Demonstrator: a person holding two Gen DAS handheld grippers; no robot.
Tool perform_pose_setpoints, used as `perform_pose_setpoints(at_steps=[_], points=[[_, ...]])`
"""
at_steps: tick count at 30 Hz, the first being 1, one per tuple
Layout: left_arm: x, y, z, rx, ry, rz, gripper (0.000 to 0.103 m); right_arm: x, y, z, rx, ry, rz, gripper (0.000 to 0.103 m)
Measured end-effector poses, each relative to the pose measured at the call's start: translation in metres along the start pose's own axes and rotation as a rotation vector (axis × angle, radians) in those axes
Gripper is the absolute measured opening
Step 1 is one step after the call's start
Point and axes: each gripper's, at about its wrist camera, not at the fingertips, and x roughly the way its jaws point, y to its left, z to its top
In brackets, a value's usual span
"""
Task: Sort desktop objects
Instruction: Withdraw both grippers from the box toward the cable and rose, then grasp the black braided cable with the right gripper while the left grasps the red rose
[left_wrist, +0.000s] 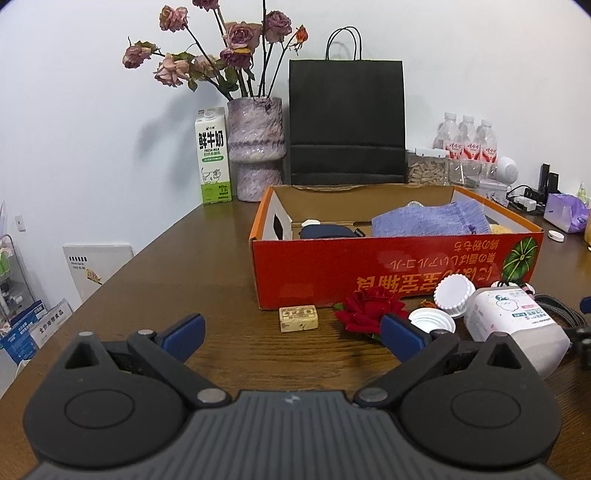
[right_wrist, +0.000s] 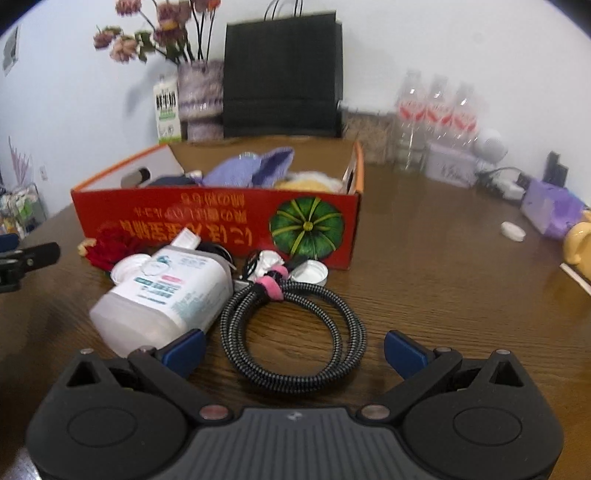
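A red cardboard box (left_wrist: 321, 269) (right_wrist: 207, 221) sits mid-table, holding a purple towel (left_wrist: 428, 221) (right_wrist: 255, 166), a dark item and a yellowish thing. In front of it lie a small tan block (left_wrist: 298, 318), a red fabric rose (left_wrist: 369, 309) (right_wrist: 110, 245), white caps (left_wrist: 432, 320) (right_wrist: 314, 271), a white plastic bottle (left_wrist: 513, 325) (right_wrist: 162, 295) on its side, and a coiled braided cable (right_wrist: 295, 332) with a pink tie. My left gripper (left_wrist: 293, 334) is open, just short of the block and rose. My right gripper (right_wrist: 293, 350) is open, straddling the cable's near loop.
At the back stand a milk carton (left_wrist: 213, 157), a vase of dried roses (left_wrist: 255, 147), a black paper bag (left_wrist: 346, 122) and water bottles (left_wrist: 467, 144). To the right lie a purple tissue pack (right_wrist: 550, 206), a small white lid (right_wrist: 513, 232) and a yellow object (right_wrist: 580, 240). The table's left edge drops off.
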Motion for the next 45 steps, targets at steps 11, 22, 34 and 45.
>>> perform_pose_setpoints(at_steps=[11, 22, 34, 45], points=[[0.012, -0.002, 0.002, 0.004, 0.048, -0.012, 0.103, 0.017, 0.003, 0.007, -0.015, -0.004, 0.035, 0.091], [0.032, -0.023, 0.018, 0.010, 0.075, -0.062, 0.103, 0.004, -0.001, 0.005, 0.017, -0.067, 0.029, 0.089], [0.061, -0.030, 0.031, -0.044, 0.144, -0.089, 0.082, -0.012, -0.004, 0.002, 0.047, -0.155, -0.033, 0.089], [0.071, -0.035, 0.026, -0.053, 0.177, -0.110, 0.068, -0.011, -0.002, 0.001, 0.041, -0.167, -0.036, 0.089]])
